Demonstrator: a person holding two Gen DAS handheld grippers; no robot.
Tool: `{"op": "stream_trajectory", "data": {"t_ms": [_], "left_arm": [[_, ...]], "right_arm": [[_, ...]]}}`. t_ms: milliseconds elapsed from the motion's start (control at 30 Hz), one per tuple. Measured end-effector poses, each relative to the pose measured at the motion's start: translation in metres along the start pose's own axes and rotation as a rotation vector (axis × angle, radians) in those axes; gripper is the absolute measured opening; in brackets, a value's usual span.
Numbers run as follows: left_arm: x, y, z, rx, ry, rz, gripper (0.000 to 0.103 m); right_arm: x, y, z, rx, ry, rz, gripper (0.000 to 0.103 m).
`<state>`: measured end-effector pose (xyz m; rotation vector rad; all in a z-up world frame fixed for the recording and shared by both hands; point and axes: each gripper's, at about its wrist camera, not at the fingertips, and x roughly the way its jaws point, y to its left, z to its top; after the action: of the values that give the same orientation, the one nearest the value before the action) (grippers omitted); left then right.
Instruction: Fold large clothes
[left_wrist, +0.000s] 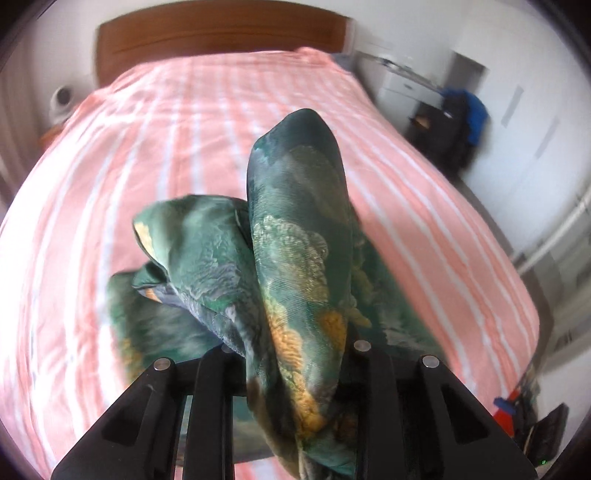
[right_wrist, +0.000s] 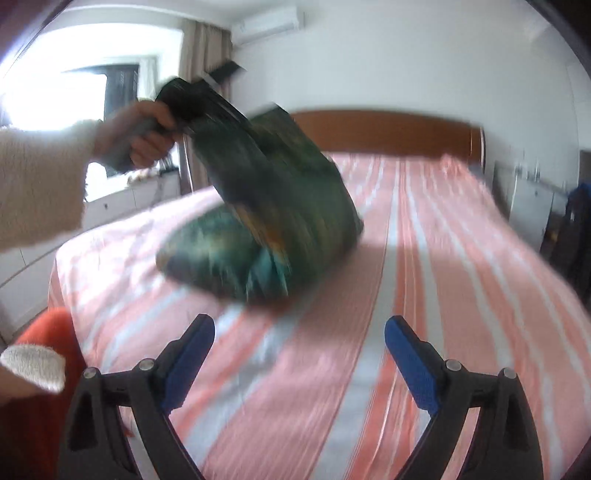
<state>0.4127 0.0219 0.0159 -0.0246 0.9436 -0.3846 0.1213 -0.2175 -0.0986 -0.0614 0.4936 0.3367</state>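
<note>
Black fingers (left_wrist: 295, 373) of the left gripper, nearest the left wrist lens, are clamped on a bunched fold of the green patterned garment (left_wrist: 295, 236), which rises ahead of them and trails onto the pink striped bed (left_wrist: 424, 229). No tidy fold is visible; folding looks barely begun. A wooden headboard (left_wrist: 221, 40) and dark clutter stand beyond.

Right wrist view: blue-padded fingers (right_wrist: 188, 362) of the right gripper (right_wrist: 299, 354) stand wide apart and empty. The garment (right_wrist: 266, 229) hangs crumpled from the left gripper (right_wrist: 192, 103), its lower part on the bed (right_wrist: 443, 258). Nothing obstructs the bedspread.
</note>
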Motion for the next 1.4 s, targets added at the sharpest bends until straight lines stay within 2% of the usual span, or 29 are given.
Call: {"op": "stream_trajectory", "data": {"t_ms": [100, 233, 333, 467, 600, 633, 767, 833, 900, 1033, 1167, 1233, 1267, 1333, 1400], "left_arm": [[0.014, 0.043, -0.019, -0.076, 0.001, 0.035, 0.026], [0.037, 0.092, -0.052, -0.186, 0.016, 0.072, 0.027], [0.057, 0.117, -0.084, -0.268, 0.021, 0.053, 0.03], [0.076, 0.139, -0.1, -0.34, -0.012, -0.011, 0.035], [0.073, 0.153, -0.113, -0.447, -0.05, -0.122, 0.053], [0.071, 0.159, -0.114, -0.466, -0.064, -0.14, 0.06], [0.05, 0.159, -0.125, -0.487, -0.099, -0.173, 0.072], [0.036, 0.156, -0.136, -0.474, -0.111, -0.129, 0.086], [0.027, 0.149, -0.141, -0.445, -0.13, -0.063, 0.087], [0.016, 0.149, -0.157, -0.466, -0.162, -0.019, 0.087], [0.006, 0.149, -0.171, -0.475, -0.196, 0.05, 0.089], [0.004, 0.146, -0.18, -0.471, -0.212, 0.105, 0.09], [0.006, 0.146, -0.182, -0.472, -0.213, 0.139, 0.09], [0.008, 0.147, -0.19, -0.48, -0.213, 0.188, 0.092], [0.005, 0.148, -0.203, -0.518, -0.239, 0.157, 0.092]], "right_arm": [[0.007, -0.003, -0.016, 0.064, 0.05, 0.026, 0.093], [0.008, -0.004, -0.026, 0.059, 0.079, 0.035, 0.093], [0.014, 0.001, -0.034, 0.052, 0.103, 0.041, 0.093], [0.023, 0.007, -0.042, 0.051, 0.149, 0.054, 0.093], [0.029, 0.014, -0.044, 0.031, 0.183, 0.065, 0.093], [0.032, 0.016, -0.045, 0.029, 0.192, 0.068, 0.093], [0.04, 0.02, -0.036, 0.035, 0.218, 0.091, 0.093], [0.047, 0.018, -0.017, 0.041, 0.203, 0.098, 0.093], [0.056, 0.009, 0.016, 0.072, 0.156, 0.095, 0.093], [0.092, -0.01, 0.102, 0.18, 0.052, 0.072, 0.092], [0.156, 0.018, 0.155, 0.126, 0.066, 0.126, 0.079], [0.199, 0.054, 0.155, 0.02, 0.148, 0.186, 0.076], [0.223, 0.076, 0.146, -0.046, 0.222, 0.2, 0.079], [0.252, 0.111, 0.123, -0.202, 0.285, 0.092, 0.082], [0.256, 0.128, 0.11, -0.287, 0.273, 0.035, 0.084]]}}
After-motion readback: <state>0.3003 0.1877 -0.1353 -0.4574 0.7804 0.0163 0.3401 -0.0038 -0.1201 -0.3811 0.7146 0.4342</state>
